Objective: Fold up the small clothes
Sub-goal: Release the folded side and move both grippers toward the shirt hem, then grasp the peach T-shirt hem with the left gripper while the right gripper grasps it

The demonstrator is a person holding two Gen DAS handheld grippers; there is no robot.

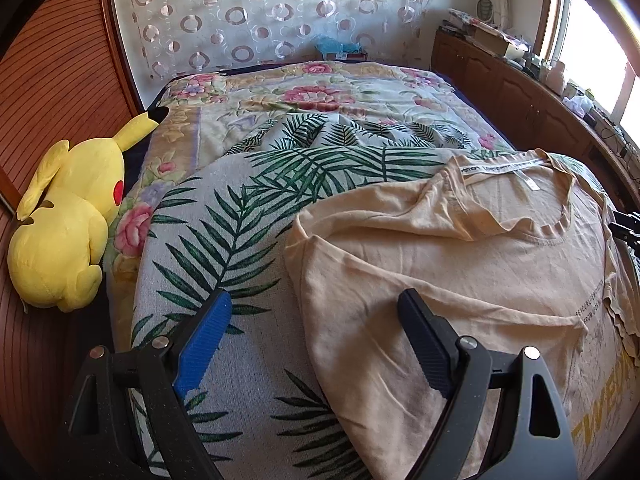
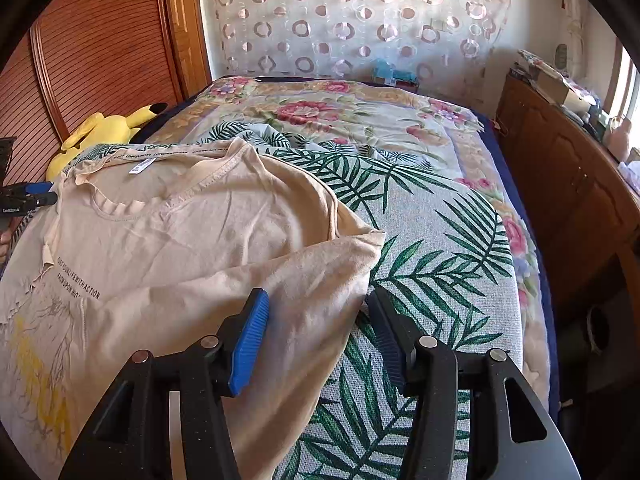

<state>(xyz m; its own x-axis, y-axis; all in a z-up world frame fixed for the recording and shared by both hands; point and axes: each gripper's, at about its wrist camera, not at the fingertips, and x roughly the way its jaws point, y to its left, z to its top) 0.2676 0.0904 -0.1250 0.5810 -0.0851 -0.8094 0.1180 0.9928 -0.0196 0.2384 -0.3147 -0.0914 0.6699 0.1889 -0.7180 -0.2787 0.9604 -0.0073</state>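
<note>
A beige T-shirt [image 1: 460, 264] lies face up on a palm-leaf cloth [image 1: 224, 248] on the bed, neckline toward the far end, with dark print and yellow lettering on the chest. My left gripper [image 1: 315, 298] hangs open and wide over the shirt's left sleeve edge, its blue finger above the leaf cloth and its dark finger above the shirt. In the right wrist view the T-shirt [image 2: 192, 240] fills the left half. My right gripper [image 2: 318, 296] stands open over the right sleeve's edge, and the fabric lies flat below its pads, not pinched.
A yellow plush toy [image 1: 68, 232] lies at the bed's left edge against a slatted wooden panel [image 1: 60, 80]. A floral bedspread [image 1: 320, 92] covers the far half of the bed. A cluttered wooden cabinet [image 1: 520, 96] runs along the right side under a window.
</note>
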